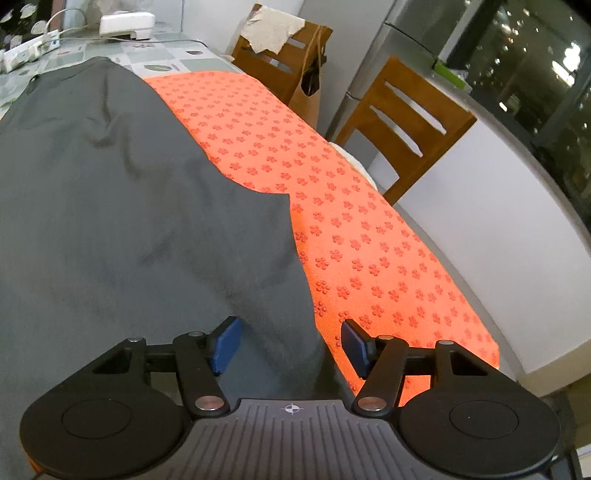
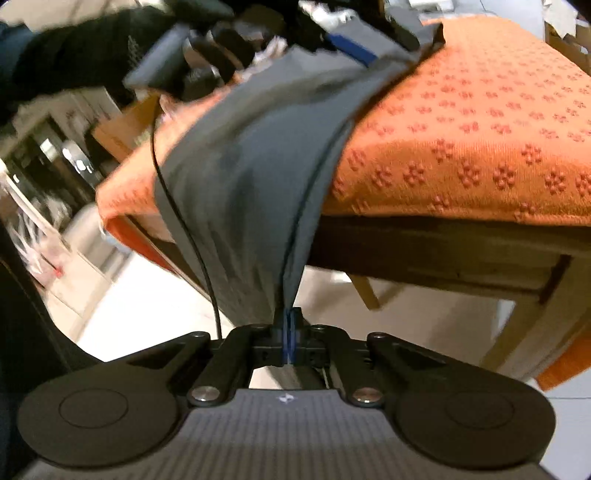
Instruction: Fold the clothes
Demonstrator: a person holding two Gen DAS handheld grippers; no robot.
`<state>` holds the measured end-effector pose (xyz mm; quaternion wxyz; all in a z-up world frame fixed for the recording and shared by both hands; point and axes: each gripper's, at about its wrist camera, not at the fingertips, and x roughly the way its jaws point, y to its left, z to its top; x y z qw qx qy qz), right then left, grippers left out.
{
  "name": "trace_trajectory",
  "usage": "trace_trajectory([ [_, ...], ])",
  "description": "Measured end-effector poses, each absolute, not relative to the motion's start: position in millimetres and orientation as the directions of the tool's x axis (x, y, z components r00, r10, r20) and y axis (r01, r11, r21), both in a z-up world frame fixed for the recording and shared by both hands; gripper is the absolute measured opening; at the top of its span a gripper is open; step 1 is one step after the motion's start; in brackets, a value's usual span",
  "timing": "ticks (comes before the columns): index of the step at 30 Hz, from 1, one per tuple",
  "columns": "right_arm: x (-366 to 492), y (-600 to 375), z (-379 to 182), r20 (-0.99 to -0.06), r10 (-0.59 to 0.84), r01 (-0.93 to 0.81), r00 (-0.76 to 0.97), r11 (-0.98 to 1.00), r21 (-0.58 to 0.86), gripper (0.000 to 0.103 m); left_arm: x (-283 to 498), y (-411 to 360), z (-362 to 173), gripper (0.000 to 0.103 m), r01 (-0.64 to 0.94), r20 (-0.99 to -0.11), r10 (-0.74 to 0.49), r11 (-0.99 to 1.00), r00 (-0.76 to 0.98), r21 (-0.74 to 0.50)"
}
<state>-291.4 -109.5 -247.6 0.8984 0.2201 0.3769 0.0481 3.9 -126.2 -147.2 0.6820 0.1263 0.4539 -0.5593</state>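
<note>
right hand-held gripper (image 2: 289, 332): clamped on grey garment (image 2: 258, 177) hem below tabletop edge | left hand-held gripper (image 1: 290, 347): jaws apart, straddling garment's edge on orange mat (image 1: 369, 240), nothing pinched

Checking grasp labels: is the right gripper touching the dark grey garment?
Touching. The right wrist view shows the right gripper shut on the dark grey garment hanging off the table edge.

A table (image 2: 443, 251) with a dark wooden frame carries an orange flower-patterned mat (image 1: 351, 221) over its near part. A grey garment (image 1: 110, 203) lies on the mat's left side and hangs over the near edge. Far left, on a bare tiled cloth, sit a white power strip (image 1: 29, 51) and a white box (image 1: 125, 24).
</note>
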Motion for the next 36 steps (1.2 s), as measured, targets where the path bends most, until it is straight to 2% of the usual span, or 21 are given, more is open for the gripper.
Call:
trace_trajectory([
  [2,-293,-105,-245,-0.680,0.226,0.090,0.697,0.914,0.396,0.007,7,-111,-138,0.064,0.862,-0.724,-0.689,0.347,-0.034,-0.370],
  [5,-300,-104,-231,-0.652,0.183,0.126,0.735,0.909,0.397,0.016,7,-74,-120,0.070,0.855,-0.661,-0.750,0.334,-0.015,-0.398],
  [7,-298,-106,-226,-0.631,0.160,0.146,0.759,0.903,0.405,0.026,2,-45,-108,0.070,0.875,-0.648,-0.762,0.319,0.007,-0.364],
  [8,-296,-106,-224,-0.621,0.153,0.152,0.769,0.900,0.409,0.027,-2,-26,-101,0.070,0.888,-0.645,-0.764,0.312,0.024,-0.337],
  [13,-271,-106,-228,-0.614,0.170,0.124,0.770,0.905,0.407,0.028,-19,64,-85,0.072,0.900,-0.671,-0.734,0.356,0.103,-0.251],
  [19,-253,-110,-240,-0.646,0.181,0.147,0.741,0.895,0.420,0.028,-32,153,-93,0.073,0.870,-0.731,-0.660,0.449,0.171,-0.202],
  [23,-247,-111,-250,-0.686,0.170,0.172,0.707,0.900,0.400,0.028,-35,185,-104,0.073,0.834,-0.746,-0.638,0.506,0.190,-0.220],
  [27,-243,-109,-249,-0.676,0.177,0.158,0.715,0.901,0.404,0.029,-40,193,-111,0.073,0.829,-0.740,-0.643,0.512,0.195,-0.227],
  [29,-243,-108,-246,-0.668,0.185,0.150,0.721,0.899,0.411,0.018,-43,194,-113,0.073,0.837,-0.734,-0.651,0.500,0.194,-0.223],
  [30,-243,-106,-244,-0.667,0.190,0.147,0.720,0.898,0.414,0.002,-44,196,-113,0.073,0.841,-0.730,-0.655,0.494,0.193,-0.220],
  [36,-265,-98,-213,-0.659,0.202,0.136,0.725,0.896,0.424,0.002,-49,203,-114,0.073,0.857,-0.705,-0.684,0.465,0.189,-0.221],
])
